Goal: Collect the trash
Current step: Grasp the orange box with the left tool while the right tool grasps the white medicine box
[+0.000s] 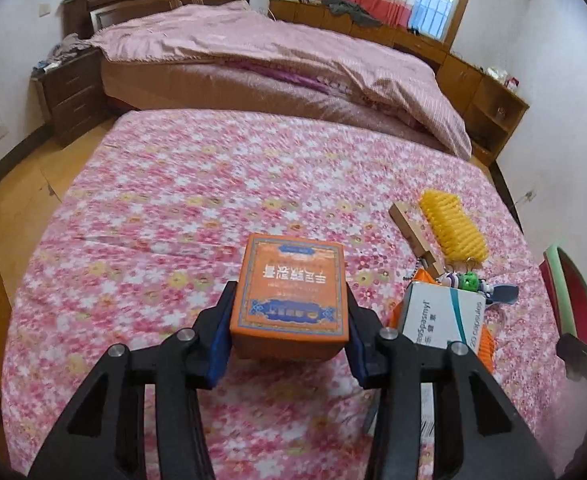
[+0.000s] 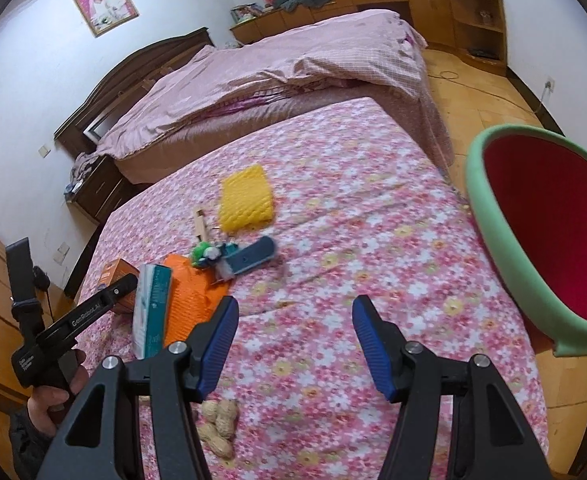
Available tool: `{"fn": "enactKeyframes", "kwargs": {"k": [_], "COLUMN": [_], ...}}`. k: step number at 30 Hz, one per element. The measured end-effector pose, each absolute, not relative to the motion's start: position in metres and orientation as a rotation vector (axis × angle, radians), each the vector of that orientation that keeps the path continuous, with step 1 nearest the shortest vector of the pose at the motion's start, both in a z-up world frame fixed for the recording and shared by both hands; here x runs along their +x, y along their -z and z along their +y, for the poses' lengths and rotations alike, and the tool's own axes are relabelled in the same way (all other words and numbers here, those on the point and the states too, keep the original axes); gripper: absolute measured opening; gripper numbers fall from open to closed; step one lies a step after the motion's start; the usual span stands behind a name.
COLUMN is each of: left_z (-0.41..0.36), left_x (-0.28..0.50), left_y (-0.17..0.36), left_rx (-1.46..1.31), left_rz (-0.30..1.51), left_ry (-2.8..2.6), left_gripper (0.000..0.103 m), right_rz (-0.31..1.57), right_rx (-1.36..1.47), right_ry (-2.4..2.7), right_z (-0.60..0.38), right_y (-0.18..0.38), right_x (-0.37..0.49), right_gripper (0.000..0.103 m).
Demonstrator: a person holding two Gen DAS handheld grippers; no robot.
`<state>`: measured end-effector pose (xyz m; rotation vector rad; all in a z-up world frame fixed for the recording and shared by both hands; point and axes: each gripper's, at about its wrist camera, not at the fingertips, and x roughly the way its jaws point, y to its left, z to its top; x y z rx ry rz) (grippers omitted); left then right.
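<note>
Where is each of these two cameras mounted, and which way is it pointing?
Left wrist: on the left gripper, looking down its fingers at the orange box clamped between them.
Right wrist: on the right gripper, jaws open over the floral bedspread; a hand shows.
Shared: box, yellow brush, green-rimmed bin.

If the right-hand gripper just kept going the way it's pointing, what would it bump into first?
Most likely only the flowered bedspread. The right gripper stands open with nothing between its fingers, angled down at bare cloth. The teal tool lies left of that line, though depth is uncertain.
</note>
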<state>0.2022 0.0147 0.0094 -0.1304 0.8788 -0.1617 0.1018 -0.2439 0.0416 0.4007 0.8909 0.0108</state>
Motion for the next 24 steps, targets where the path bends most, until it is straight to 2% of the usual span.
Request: {"fn": "enactKeyframes", "kwargs": {"k": [15,20,24], "left_z": [0.086,0.096,0.1], "left_x": [0.14,0.129,0.125], "left_y": [-0.017,-0.014,-0.014], "left_rx": [-0.226,-0.254,-0.264], "left_rz": [0.856,0.858,0.86], "left_ry": [-0.002,0.0,0.012], "left_gripper": [0.048,0.048,0.048], "right_rz": [0.916,0.96,0.999], "right_rx": [0.295,0.28,0.258], "right_ry": [-0.229,-0.241,-0.189], "right_z": [-0.147,-0.123,-0.115], "right_y": [-0.047,-0.034,-0.019], "right_x": [0.126,0.135,0.145], "right_gripper": [0.062,0.052,0.05]}}
